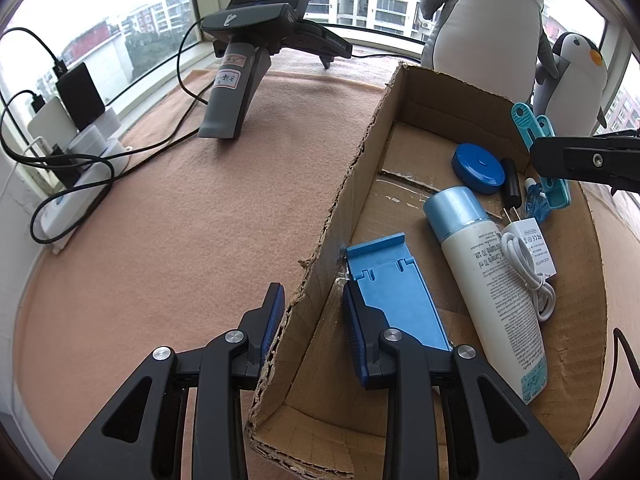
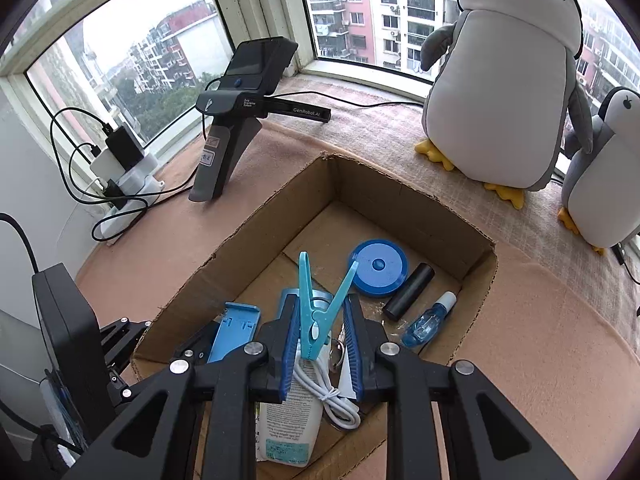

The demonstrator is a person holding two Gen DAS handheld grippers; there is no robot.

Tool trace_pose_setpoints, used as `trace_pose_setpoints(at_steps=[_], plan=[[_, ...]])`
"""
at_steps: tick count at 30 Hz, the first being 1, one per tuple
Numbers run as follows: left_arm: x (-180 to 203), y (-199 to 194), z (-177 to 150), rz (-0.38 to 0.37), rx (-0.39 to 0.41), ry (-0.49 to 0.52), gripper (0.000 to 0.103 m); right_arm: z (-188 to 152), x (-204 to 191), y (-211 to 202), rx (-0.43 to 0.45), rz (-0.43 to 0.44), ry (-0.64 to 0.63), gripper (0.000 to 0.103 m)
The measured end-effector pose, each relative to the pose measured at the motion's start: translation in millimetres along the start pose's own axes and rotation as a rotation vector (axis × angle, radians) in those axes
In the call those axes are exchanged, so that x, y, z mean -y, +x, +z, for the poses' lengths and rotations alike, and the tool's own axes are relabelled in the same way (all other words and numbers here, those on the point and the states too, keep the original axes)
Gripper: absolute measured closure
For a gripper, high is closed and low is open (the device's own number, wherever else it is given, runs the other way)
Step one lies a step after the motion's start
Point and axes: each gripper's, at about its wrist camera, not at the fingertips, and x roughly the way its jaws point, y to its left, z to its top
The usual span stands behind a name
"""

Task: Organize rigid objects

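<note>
At nine o'clock in both views a white power strip [image 1: 76, 200] loaded with chargers sits by the window. Past it, toward eleven o'clock, a spare handheld gripper unit [image 1: 244, 68] stands on the peach blanket [image 1: 160, 248].

The left gripper [image 1: 312, 320] has its jaws parted and straddles the torn left wall of the cardboard box [image 1: 340, 208], one finger outside and one inside, without clamping it. The inner finger lies just beside a blue phone stand [image 1: 396, 292], which rests on the box floor against that wall. Only the left wrist view shows the printed side of the white lotion bottle [image 1: 492, 276] with its light-blue cap, the white USB charger [image 1: 532, 240] and its coiled cable.

The right gripper [image 2: 320, 332] hangs over the box with a teal clothespin [image 2: 320, 312] upright between its fingers, jaws wide and not pressing it; contact cannot be told. Only the right wrist view shows clearly, at one o'clock inside the box, a blue round tape measure [image 2: 378, 266], a black cylinder [image 2: 408, 290] and a small blue dropper bottle [image 2: 428, 322].

Two plush penguins [image 2: 504, 80] stand at two o'clock.
</note>
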Motion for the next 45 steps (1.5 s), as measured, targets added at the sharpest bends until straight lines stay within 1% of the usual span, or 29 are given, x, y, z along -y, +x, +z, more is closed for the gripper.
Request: trace_pose_setpoints(at_steps=[1,2,3,4,5,7,17,27,28,31,34,37,40,45], plan=[[0,0,0,0.0,0.0,0.0,0.075,0,0,-1,0.006,-0.004,-0.001,0.081],[0,0,0,0.0,0.0,0.0,0.075,0,0,-2,0.01,-0.008,-0.004,0.07],[0,0,0,0.0,0.0,0.0,0.075,0,-1,-3,0.012,-0.01,-0.007,0.061],[0,0,0,0.0,0.0,0.0,0.075,0,-1,-4,0.019,-0.015,-0.008,0.043],[0,0,0,0.0,0.0,0.0,0.075,0,0,-7,0.032,-0.02,-0.008,0.038],[0,0,0,-0.001,0.0,0.0,0.075,0,1,-11,0.05,-0.028,-0.007,0.038],[-1,0,0,-0.002,0.0,0.001,0.075,-2,8,-14,0.044,-0.048,0.004,0.038],[-3,0,-1,-0.006,-0.01,-0.008,0.075,-23,11,-21,0.036,-0.072,-0.021,0.038],[-3,-1,-2,-0.001,-0.011,-0.009,0.073,-25,11,-22,0.035,-0.075,-0.026,0.038],[-4,-3,-2,-0.005,-0.014,-0.005,0.073,-33,11,-24,0.035,-0.087,-0.037,0.038],[-4,-5,-3,0.007,-0.01,0.0,0.065,-40,12,-29,0.04,-0.09,-0.032,0.038],[-4,-12,-2,0.011,0.005,0.007,0.063,-46,14,-36,0.049,-0.091,-0.025,0.038],[-4,-24,-1,0.016,0.027,0.013,0.051,-53,15,-45,0.059,-0.096,-0.019,0.038],[5,-53,-5,0.022,0.069,0.046,0.048,-69,16,-69,0.094,-0.119,-0.018,0.038]])
